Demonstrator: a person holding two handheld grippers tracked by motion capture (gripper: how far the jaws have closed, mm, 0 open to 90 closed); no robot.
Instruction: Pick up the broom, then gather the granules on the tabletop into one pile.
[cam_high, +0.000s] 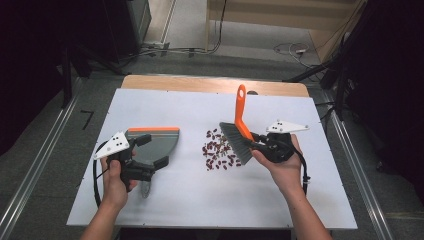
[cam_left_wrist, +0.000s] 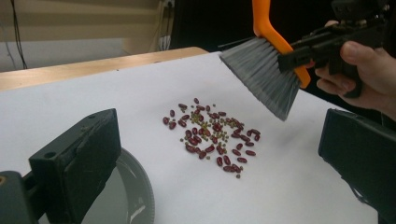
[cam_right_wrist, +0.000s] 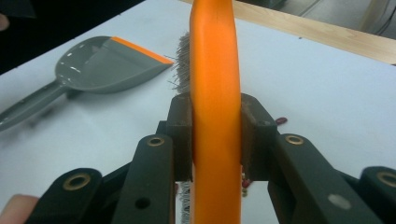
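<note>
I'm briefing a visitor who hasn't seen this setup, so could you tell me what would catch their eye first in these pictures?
Probably the bright orange brush, clamped in the right gripper and held tilted just above a scatter of red beans in the middle of the white table. To the left lies a grey dustpan with an orange lip, with the left gripper at it.

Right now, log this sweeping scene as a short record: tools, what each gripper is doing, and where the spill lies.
right gripper: shut on the orange-handled brush with grey bristles
brush: tilted, raised above the far right edge of the spill
left gripper: jaws wide apart, over the dustpan's handle
dustpan: grey plastic dustpan with orange lip, flat on the white table
spill: red beans mixed with small green ones, between dustpan and brush
</note>
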